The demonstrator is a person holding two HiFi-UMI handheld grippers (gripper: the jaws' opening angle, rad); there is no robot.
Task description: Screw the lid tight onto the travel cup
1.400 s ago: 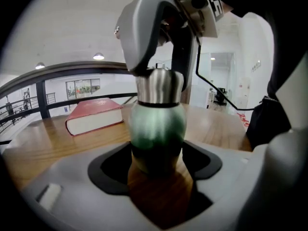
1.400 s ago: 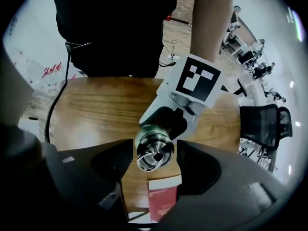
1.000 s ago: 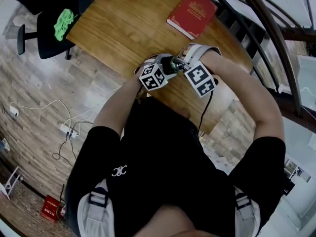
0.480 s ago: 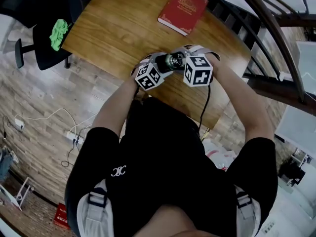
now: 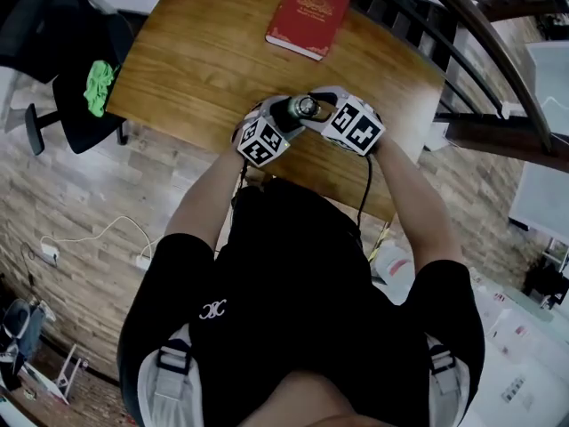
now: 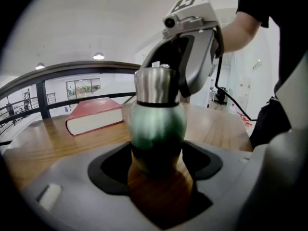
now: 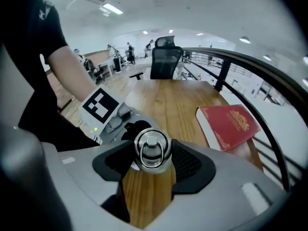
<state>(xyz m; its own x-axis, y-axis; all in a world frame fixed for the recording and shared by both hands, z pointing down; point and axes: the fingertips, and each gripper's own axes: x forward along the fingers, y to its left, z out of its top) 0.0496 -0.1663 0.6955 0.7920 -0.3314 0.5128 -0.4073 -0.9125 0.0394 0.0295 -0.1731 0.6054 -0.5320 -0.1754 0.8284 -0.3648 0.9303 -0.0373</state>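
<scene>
Since a second ago the right gripper (image 7: 151, 162), jaws pinching the lid (image 7: 151, 149), has rolled round while the left gripper (image 6: 156, 160) clamps the cup (image 6: 158, 126) at the table's (image 5: 204, 52) near edge, so tightening looks underway.

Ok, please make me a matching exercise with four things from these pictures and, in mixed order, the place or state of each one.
Things
1. left gripper
2. right gripper
3. red book
4. green cloth

Places or states
A. lies on the black chair
B. fingers closed on the lid, from above
C. flat on the wooden table
D. fingers closed on the travel cup, at its green body

Pairs: 1-D, 2-B, 3-C, 4-A
</scene>
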